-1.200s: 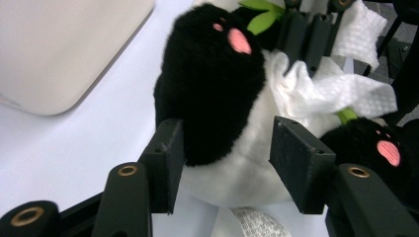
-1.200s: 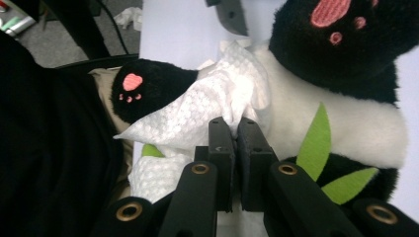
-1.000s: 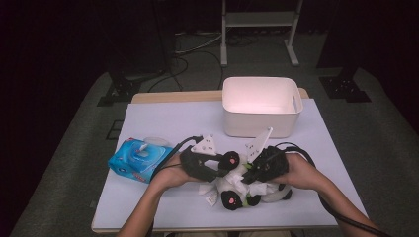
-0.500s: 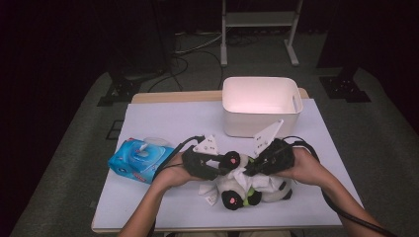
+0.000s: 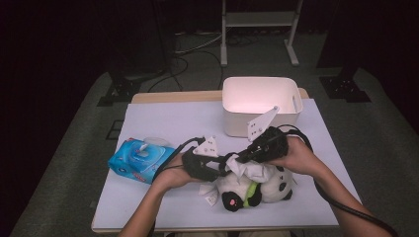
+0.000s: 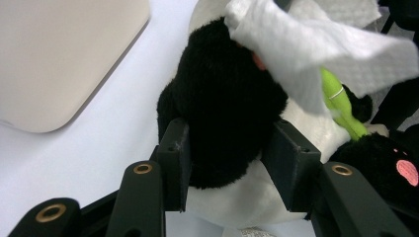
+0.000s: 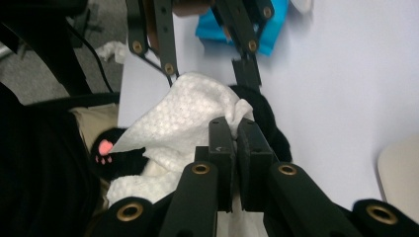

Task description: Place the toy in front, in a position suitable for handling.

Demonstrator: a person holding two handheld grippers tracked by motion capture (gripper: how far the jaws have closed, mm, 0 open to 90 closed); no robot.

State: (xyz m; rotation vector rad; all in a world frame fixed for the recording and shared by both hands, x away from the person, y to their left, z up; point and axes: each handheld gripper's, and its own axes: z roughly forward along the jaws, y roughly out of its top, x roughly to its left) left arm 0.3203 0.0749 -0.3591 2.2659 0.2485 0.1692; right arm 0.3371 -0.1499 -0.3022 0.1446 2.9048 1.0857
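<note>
My left gripper clamps a black limb of the plush panda, which lies on the white table near its front edge, in front of the white bin. My right gripper pinches a white paper tissue between closed jaws, draped over the panda. A blue tissue pack lies to the left.

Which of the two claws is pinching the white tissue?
The right claw: it is shut on the white tissue, while the left claw clamps the panda plush's black limb.
</note>
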